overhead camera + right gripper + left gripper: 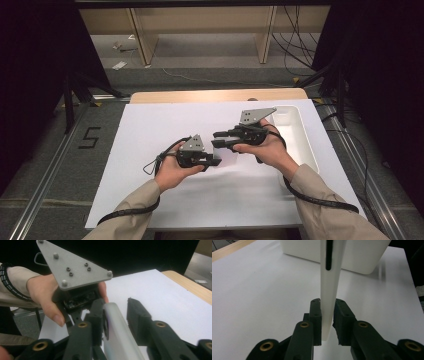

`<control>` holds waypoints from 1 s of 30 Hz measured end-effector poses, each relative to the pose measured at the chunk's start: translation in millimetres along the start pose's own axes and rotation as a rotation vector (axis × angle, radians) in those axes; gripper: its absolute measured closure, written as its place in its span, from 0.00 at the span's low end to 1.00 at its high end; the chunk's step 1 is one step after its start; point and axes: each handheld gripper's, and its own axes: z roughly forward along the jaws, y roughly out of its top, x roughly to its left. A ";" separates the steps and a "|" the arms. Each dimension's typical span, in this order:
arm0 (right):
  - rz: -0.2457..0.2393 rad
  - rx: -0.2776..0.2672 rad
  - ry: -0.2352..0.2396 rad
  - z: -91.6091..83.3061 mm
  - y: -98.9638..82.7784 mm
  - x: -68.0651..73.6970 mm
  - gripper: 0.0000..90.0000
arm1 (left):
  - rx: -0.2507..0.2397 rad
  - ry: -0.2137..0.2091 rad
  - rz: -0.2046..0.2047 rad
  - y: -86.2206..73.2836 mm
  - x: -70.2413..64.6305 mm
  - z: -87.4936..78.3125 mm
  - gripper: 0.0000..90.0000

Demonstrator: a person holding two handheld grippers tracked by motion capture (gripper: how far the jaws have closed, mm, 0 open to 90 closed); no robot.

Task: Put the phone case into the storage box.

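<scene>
A thin white slab (329, 290) with a black slot in its edge stands edge-on between the jaws of my left gripper (328, 302), which press on both its faces just above the white table. In the high view the slab (226, 154) shows faintly between my left gripper (212, 161) and my right gripper (216, 139), which meet at the table's middle. In the right gripper view the slab (117, 335) leans against one jaw of my right gripper (115, 302), and a clear gap separates it from the other jaw. Beyond it a hand holds the left gripper's grey plate (75, 267).
A long white tray (306, 145) lies along the right side of the white table sheet (150, 135), seen close behind the slab as the tray (362, 257). A wooden table edge (215, 95) runs along the back. Cables trail from both grippers toward the front.
</scene>
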 end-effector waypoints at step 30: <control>0.078 -0.083 -0.199 -2.6 -5.3 -8.0 0.25 | -0.010 0.138 -0.132 2.0 0.1 -6.7 0.90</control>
